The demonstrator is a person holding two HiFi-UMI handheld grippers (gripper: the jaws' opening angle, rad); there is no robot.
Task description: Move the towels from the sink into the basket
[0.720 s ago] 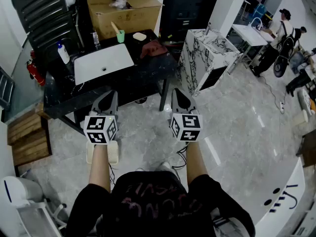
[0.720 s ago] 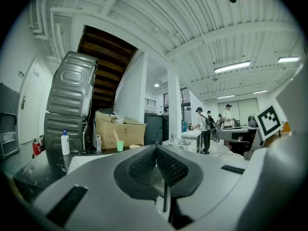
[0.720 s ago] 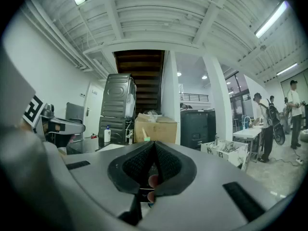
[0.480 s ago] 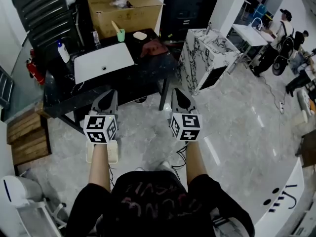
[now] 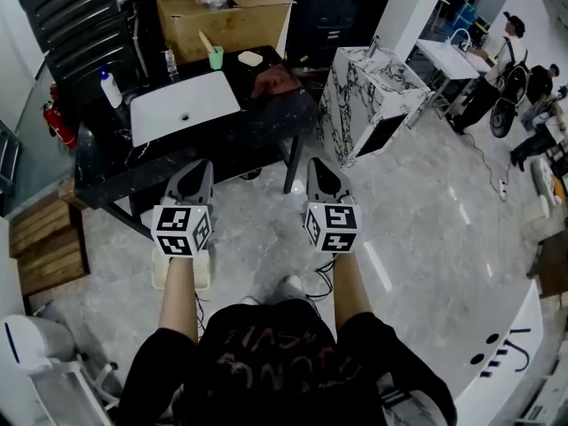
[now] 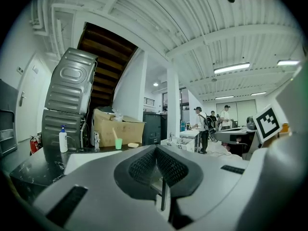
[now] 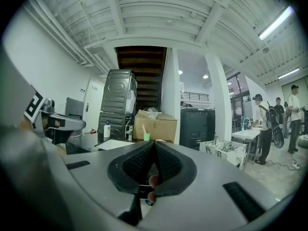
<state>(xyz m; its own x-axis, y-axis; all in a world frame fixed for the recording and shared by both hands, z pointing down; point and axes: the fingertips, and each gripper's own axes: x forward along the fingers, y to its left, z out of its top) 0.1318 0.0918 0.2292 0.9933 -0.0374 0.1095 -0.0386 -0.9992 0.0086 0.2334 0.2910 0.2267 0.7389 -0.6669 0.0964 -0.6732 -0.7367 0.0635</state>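
Above floor, short of sink (image 5: pixel 184 106), my L gripper (image 5: pixel 196 171) & R gripper (image 5: pixel 319 169) are both clenched, empty. Towel (image 5: pixel 275 82) lies near sink.

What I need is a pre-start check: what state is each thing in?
left gripper: shut, empty.
right gripper: shut, empty.
sink: no towel inside.
towel: crumpled on the counter beside the sink.
basket: on the floor, partly hidden.

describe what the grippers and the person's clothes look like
The left gripper and right gripper are grey tapered shells with black textured fingers, each carrying a cube of black-and-white markers. The person wears a black short-sleeved shirt with reddish print.
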